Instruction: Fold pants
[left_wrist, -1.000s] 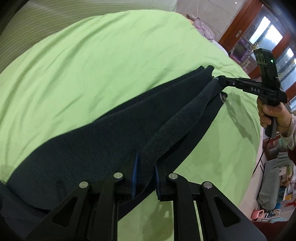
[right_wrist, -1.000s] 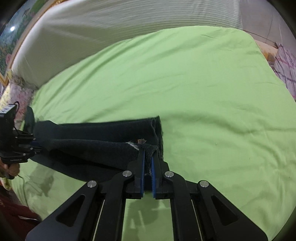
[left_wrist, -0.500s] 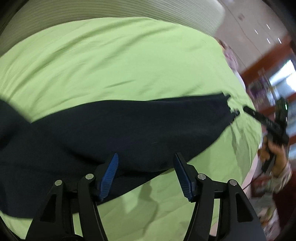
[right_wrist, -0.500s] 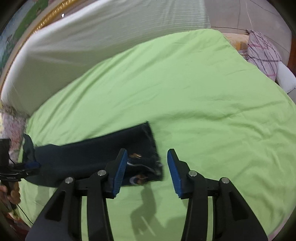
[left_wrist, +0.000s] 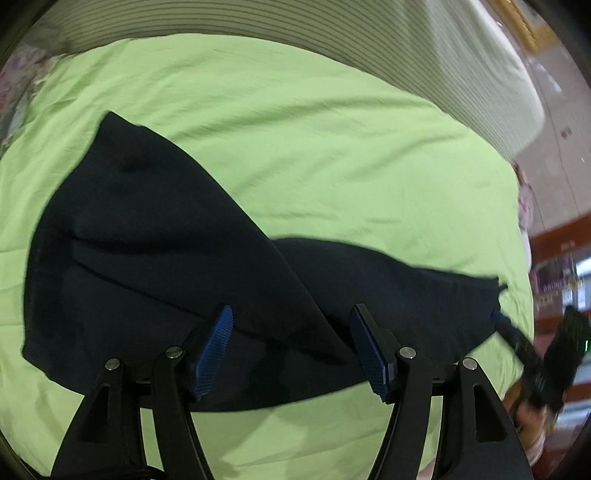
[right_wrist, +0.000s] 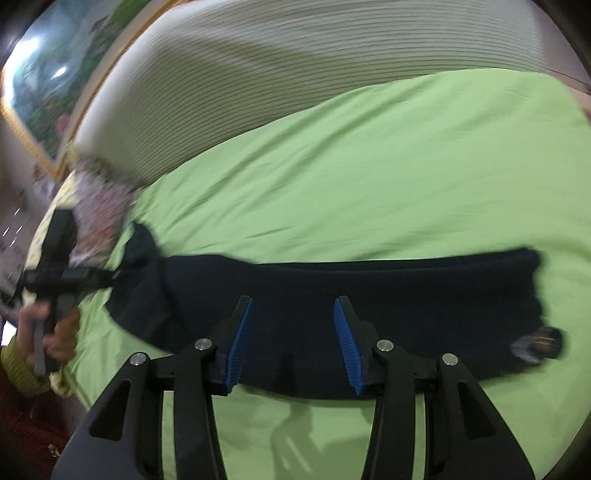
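Dark navy pants (left_wrist: 177, 266) lie flat on the green bed sheet (left_wrist: 295, 140). In the left wrist view the wide part spreads to the left and a narrower leg runs right. My left gripper (left_wrist: 291, 345) is open and empty above the pants' near edge. In the right wrist view the pants (right_wrist: 388, 288) form a long band across the sheet (right_wrist: 369, 166). My right gripper (right_wrist: 293, 345) is open and empty over the band's near edge. The right gripper also shows at the far right of the left wrist view (left_wrist: 517, 339), and the left gripper at the left of the right wrist view (right_wrist: 99, 275).
A striped white bedspread (right_wrist: 295, 74) covers the head of the bed. A floral pillow (right_wrist: 99, 206) lies at the left edge of the right wrist view. A framed picture (right_wrist: 44, 92) hangs on the wall. The bed edge drops off at the right (left_wrist: 532, 332).
Both grippers let go of the pants and opened. The raised fold dropped flat onto the sheet. Both grippers pulled back and swung their view sideways along the pants.
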